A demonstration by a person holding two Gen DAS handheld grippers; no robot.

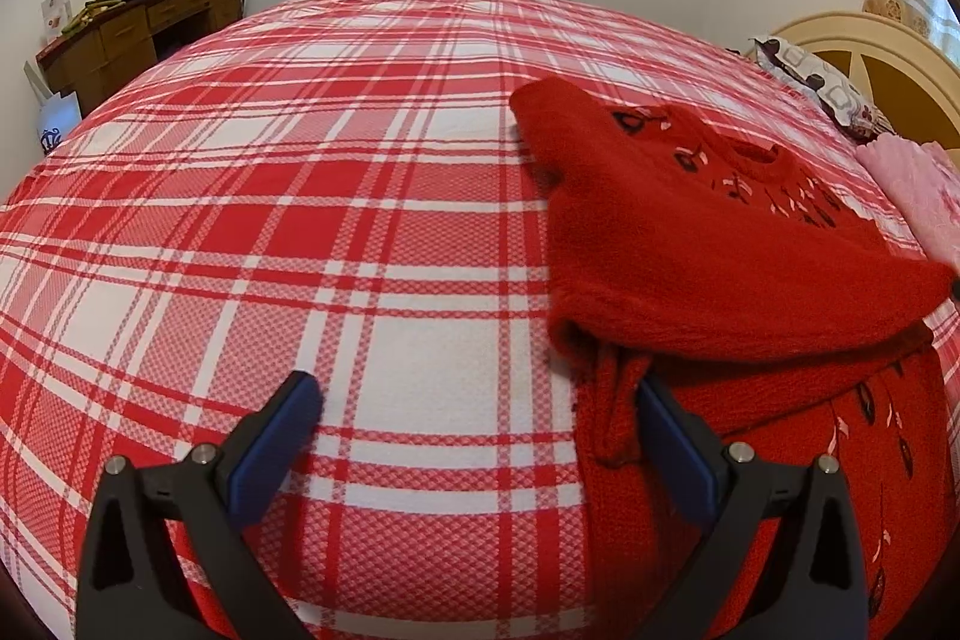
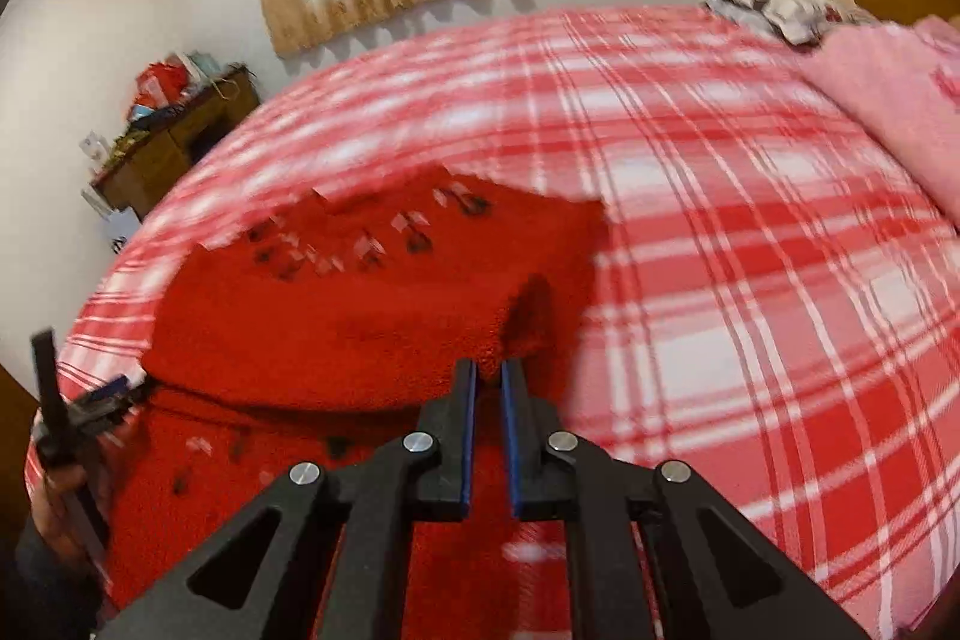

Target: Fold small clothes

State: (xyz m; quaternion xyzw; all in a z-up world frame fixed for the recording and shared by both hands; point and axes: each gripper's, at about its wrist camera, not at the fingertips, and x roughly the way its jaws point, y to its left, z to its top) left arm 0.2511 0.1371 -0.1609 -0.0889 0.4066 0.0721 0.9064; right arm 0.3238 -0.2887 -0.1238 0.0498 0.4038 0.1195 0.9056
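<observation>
Both wrist views close, angled down, sharing bed.

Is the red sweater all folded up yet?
Not yet. Done: one part of the red sweater already lies folded over the rest. In hand: the right gripper is shut on the sweater's edge; the left gripper is open beside it. Left: more folds, and the pink garment looks untouched.

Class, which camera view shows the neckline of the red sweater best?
The left wrist view: it is sharp, and the red sweater shows its ribbed neckline plainly among the dark motifs. The right wrist view is motion-blurred; there the sweater is a red mass with smeared motifs, pinched by the right gripper.
</observation>
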